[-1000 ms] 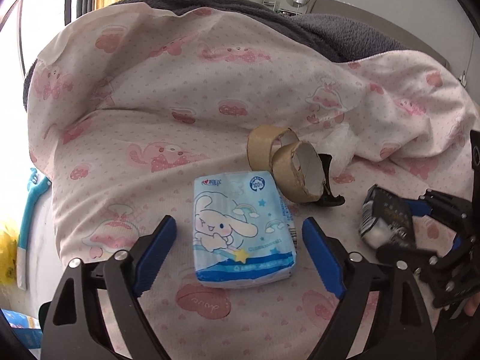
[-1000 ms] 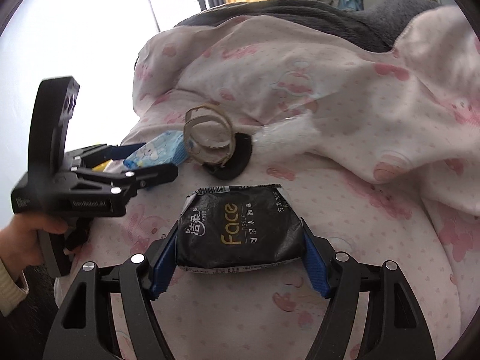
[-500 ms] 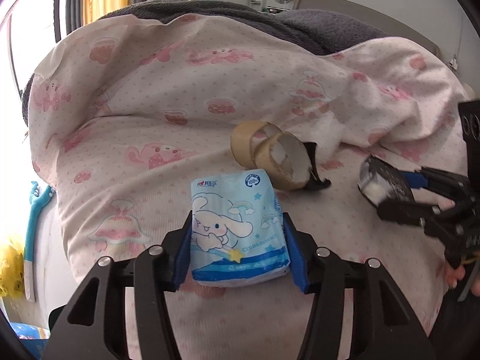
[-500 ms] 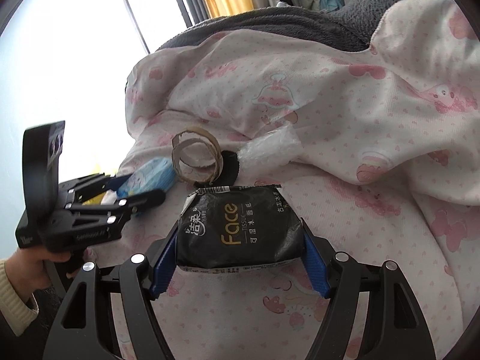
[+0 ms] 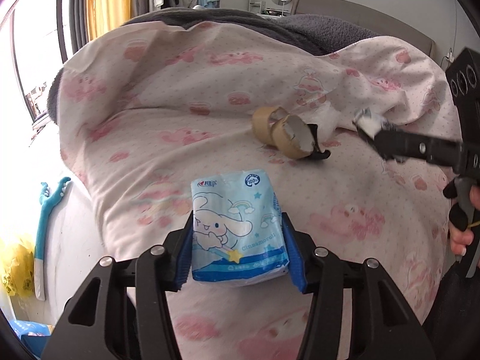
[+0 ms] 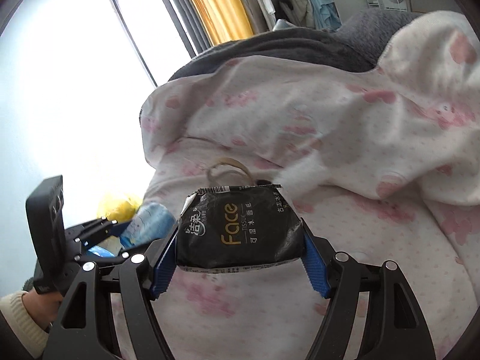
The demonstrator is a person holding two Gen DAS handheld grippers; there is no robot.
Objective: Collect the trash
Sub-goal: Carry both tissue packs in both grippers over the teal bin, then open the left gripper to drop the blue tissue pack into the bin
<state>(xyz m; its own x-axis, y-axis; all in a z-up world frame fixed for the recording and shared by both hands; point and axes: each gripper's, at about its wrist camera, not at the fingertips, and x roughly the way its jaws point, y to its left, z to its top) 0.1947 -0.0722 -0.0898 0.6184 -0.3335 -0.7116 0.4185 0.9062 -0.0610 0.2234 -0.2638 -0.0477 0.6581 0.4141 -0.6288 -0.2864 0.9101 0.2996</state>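
Note:
My left gripper [image 5: 238,247] is shut on a light blue cartoon tissue pack [image 5: 237,228] and holds it above the pink bedspread [image 5: 168,138]. My right gripper [image 6: 240,246] is shut on a black "Face" tissue pack [image 6: 240,234], also lifted off the bed. Each gripper shows in the other's view: the right one [image 5: 372,129] at the right, the left one [image 6: 126,234] at the lower left with the blue pack [image 6: 150,222]. Two cardboard tape rings [image 5: 285,138] and a black scrap [image 5: 318,153] lie on the bed beside crumpled clear plastic [image 5: 325,118].
A grey blanket [image 5: 240,21] lies along the far side of the bed. A yellow bag [image 6: 120,207] sits on the floor left of the bed, with a blue toy guitar [image 5: 48,210] against the bed's side. A window with orange curtains [image 6: 216,3] is behind.
My left gripper closed on the blue tissue pack and lifted it. Both grippers rose and pulled back from the bed; the right one kept its black pack.

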